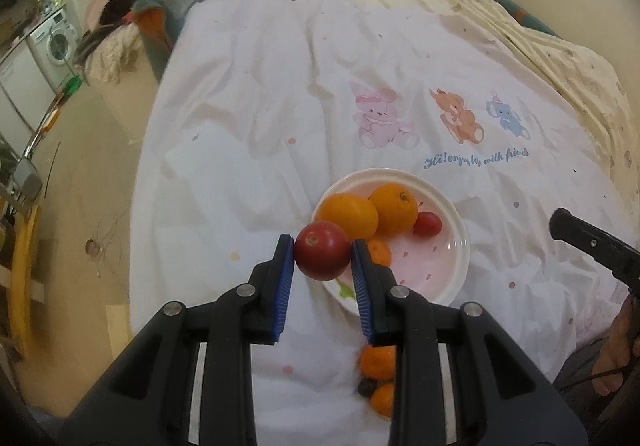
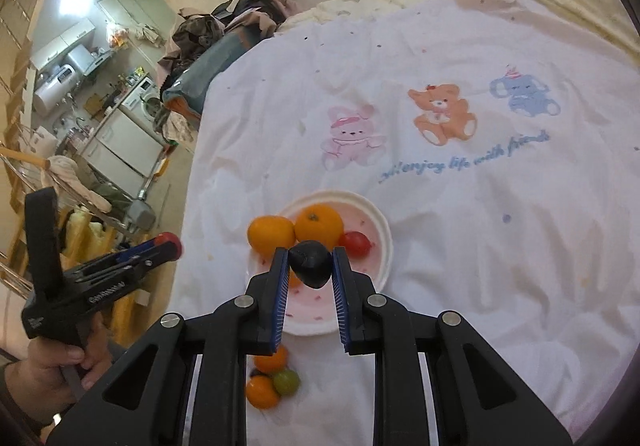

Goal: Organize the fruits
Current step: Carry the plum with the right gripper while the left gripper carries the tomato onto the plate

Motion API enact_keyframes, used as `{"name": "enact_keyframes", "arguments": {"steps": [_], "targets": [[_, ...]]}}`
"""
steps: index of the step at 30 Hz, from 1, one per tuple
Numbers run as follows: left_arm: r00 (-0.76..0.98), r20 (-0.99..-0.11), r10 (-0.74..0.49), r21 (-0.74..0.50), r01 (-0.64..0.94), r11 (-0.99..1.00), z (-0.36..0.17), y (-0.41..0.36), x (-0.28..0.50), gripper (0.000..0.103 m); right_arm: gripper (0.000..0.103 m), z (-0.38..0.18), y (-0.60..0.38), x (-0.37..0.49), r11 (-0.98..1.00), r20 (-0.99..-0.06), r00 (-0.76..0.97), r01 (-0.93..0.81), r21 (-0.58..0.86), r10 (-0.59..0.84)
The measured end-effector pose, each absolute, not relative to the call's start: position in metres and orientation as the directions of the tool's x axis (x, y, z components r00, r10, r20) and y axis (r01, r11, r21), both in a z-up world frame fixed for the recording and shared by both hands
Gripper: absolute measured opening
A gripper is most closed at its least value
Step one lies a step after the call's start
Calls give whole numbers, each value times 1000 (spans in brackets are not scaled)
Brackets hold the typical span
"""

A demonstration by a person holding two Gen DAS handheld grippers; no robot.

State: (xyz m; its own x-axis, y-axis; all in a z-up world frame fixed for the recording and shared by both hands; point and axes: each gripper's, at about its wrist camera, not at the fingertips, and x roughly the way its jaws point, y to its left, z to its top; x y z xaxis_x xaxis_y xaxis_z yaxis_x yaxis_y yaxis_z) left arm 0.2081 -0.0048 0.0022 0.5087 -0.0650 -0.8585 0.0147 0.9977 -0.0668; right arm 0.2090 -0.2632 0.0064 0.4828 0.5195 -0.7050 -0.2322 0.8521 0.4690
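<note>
Left gripper (image 1: 322, 256) clamping red tomato (image 1: 322, 256), right gripper (image 2: 310, 264) clamping dark fruit (image 2: 310, 264) — tapered end down

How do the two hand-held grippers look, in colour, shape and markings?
Each hand-held gripper, left and right, has a black angular plastic frame with silver round bolts, and two fingers lined with ribbed blue pads. Seen from the right wrist view, the left one has a pistol-style black handle with small white lettering on its side, too blurred to read. A thin dark cable runs near the right hand.
</note>
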Motion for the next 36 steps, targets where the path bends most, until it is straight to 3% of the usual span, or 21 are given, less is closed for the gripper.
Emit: {"name": "enact_keyframes", "arguments": {"steps": [3, 10, 19, 36], "targets": [[480, -874, -74, -62, 40, 997, -9, -13, 222, 25, 23, -9, -263, 230, 830, -711, 433, -214, 515, 553], [391, -913, -119, -89, 95, 992, -58, -32, 236, 25, 23, -47, -252, 261, 867, -788, 363, -181, 464, 497], [283, -945, -163, -132, 126, 983, -95, -50, 235, 25, 23, -80, -247, 271, 850, -805, 279, -115, 514, 524], [255, -947, -195, -159, 158, 975, -100, -68, 240, 26, 24, -105, -246, 273, 853, -831, 201, -59, 518, 518]]}}
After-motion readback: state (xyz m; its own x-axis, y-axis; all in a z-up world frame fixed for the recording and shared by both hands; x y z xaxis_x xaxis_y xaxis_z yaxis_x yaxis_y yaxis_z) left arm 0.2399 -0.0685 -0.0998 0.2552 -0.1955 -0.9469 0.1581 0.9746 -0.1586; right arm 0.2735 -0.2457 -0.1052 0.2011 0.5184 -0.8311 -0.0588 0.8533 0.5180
